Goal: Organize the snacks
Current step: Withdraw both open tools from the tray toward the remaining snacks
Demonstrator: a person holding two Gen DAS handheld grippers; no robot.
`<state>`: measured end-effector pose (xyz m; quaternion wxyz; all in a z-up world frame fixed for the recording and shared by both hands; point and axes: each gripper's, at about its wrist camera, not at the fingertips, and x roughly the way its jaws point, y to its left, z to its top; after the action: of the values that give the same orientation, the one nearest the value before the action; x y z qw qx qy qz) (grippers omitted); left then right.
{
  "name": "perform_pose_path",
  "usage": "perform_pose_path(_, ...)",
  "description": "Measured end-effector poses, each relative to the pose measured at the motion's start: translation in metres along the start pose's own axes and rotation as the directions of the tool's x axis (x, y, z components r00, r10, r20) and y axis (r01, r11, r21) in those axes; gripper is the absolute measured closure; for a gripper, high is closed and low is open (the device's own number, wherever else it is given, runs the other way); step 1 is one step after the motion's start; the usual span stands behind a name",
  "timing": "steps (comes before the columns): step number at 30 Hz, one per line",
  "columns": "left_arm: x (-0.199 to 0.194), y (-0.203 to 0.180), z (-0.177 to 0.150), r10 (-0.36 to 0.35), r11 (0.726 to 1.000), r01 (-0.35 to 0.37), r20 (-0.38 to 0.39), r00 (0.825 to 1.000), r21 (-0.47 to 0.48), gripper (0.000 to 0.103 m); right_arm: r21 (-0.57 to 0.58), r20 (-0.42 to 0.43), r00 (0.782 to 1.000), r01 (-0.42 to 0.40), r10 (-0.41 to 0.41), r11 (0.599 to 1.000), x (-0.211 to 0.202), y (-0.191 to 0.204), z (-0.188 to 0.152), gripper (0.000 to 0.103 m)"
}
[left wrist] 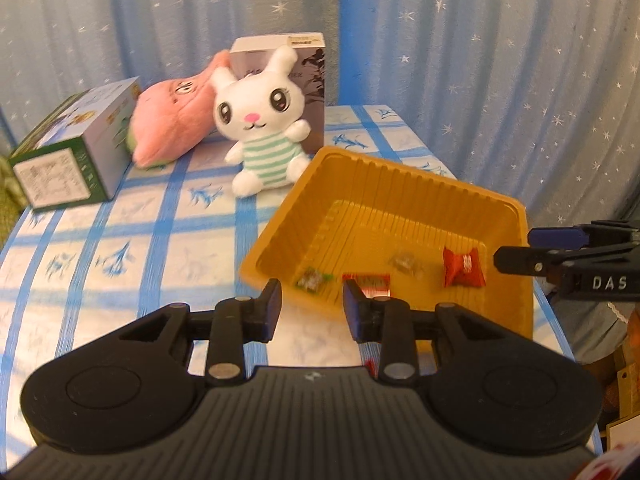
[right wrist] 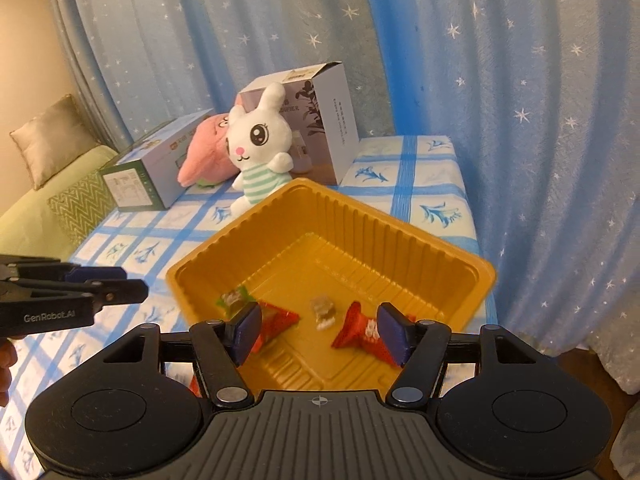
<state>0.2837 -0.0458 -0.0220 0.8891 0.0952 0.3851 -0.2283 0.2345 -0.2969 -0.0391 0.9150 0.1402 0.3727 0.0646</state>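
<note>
A golden plastic tray point(left wrist: 400, 168) point(right wrist: 360, 208) sits on the blue-checked tablecloth. Inside it lie a green-wrapped candy point(left wrist: 312, 280) point(right wrist: 234, 298), a red-and-white packet point(left wrist: 370, 282) point(right wrist: 278, 318), a clear-wrapped candy point(left wrist: 404, 262) point(right wrist: 322, 308) and a red packet point(left wrist: 462, 266) point(right wrist: 358, 326). My left gripper point(left wrist: 311, 292) point(right wrist: 124, 284) hovers at the tray's near left edge, open, with nothing between its pads. My right gripper point(right wrist: 320, 320) point(left wrist: 516, 260) hangs over the tray's near right side, open and holding nothing. A scrap of red wrapper point(left wrist: 370, 366) peeks out under the left gripper.
A white bunny plush point(left wrist: 260, 124) point(right wrist: 256, 148) and a pink plush point(left wrist: 172, 120) lean against a grey box point(right wrist: 320, 120) behind the tray. A long green-ended box point(left wrist: 76, 148) lies at the far left. Starred blue curtains close the back and right; a green sofa point(right wrist: 48, 200) stands left.
</note>
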Motion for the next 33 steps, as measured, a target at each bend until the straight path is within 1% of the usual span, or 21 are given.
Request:
perform_pose_path(10, -0.049, -0.006, -0.049, 0.051, 0.998, -0.052, -0.009, 0.999, -0.037, 0.071, -0.028, -0.033, 0.998, -0.049, 0.048, 0.998, -0.03, 0.013, -0.036, 0.039)
perform_pose_path(16, -0.07, -0.012, -0.082, 0.06, 0.997, -0.061, -0.026, 0.998, -0.05, 0.07, -0.051, -0.056, 0.995, -0.081, 0.078, 0.995, -0.043, 0.022, -0.054, 0.039)
perform_pose_path(25, -0.089, -0.018, -0.122, 0.083, 0.994, -0.087, -0.067, 0.994, -0.061, 0.07, -0.093, -0.101, 0.988, -0.13, 0.121, 0.987, -0.051, 0.039, -0.077, 0.039)
perform_pose_path(33, -0.093, -0.018, -0.152, 0.101, 0.991, -0.109, -0.101, 0.99, -0.074, 0.07, -0.122, -0.158, 0.975, -0.177, 0.157, 0.977, -0.045, 0.057, -0.097, 0.039)
